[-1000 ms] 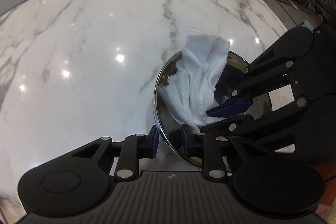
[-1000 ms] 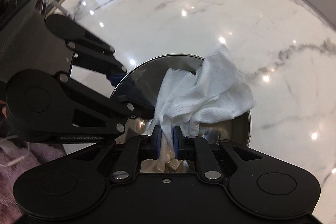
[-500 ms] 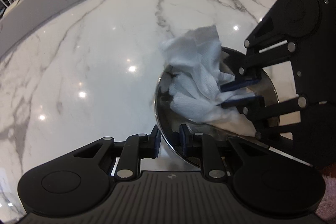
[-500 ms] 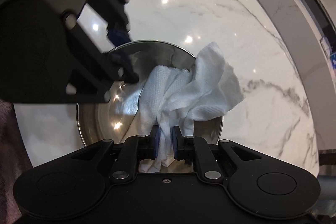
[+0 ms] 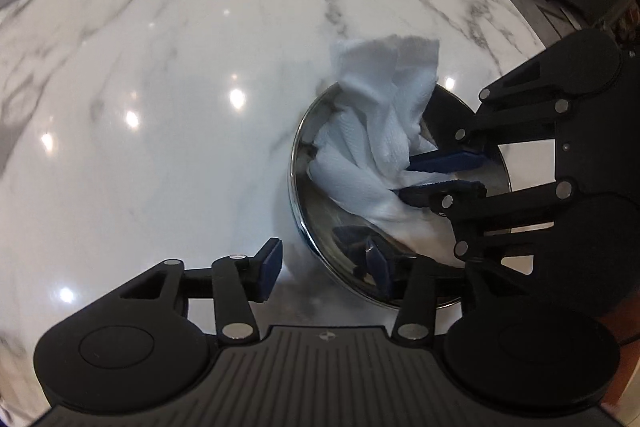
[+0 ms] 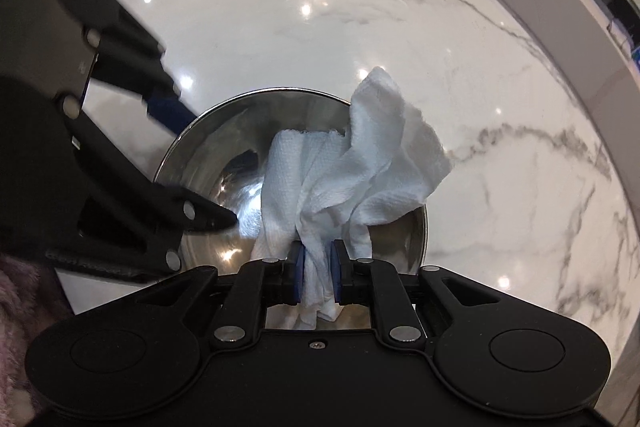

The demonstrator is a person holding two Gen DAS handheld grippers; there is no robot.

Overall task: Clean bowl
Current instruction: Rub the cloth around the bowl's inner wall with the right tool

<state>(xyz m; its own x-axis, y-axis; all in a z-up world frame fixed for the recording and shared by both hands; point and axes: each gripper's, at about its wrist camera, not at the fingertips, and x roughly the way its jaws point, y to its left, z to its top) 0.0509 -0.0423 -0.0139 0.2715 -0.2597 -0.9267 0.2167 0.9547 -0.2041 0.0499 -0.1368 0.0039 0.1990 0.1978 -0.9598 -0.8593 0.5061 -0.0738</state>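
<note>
- The right tool (image 6: 317,273) is nearest: its blue pads pinch a bunched towel (image 6: 352,179), with the pinched neck low inside the bowl (image 6: 224,131).
- The right tool's jaws are easing apart a little, yet the towel sits pressed between them.
- The left tool (image 5: 326,267) straddles the bowl's near rim, one pad outside on the bench (image 5: 160,87) and one inside; its jaws are opening and no longer press on the rim.
- The steel bowl stands upright on the marble bench, and the towel's loose end spills over its far rim.
- To wipe well, I judge the towel should be pressed against the wall and swept round. With the left tool's hold loosening, the bowl may slide or spin, so a light push, or a fresh grip on the rim, would serve.
- Keep the loose end inside the bowl, or it will drag on the bench.
- Embossed lettering on the left tool's arm, low on the left of the right view, is too blurred to read. No other writing shows.
</note>
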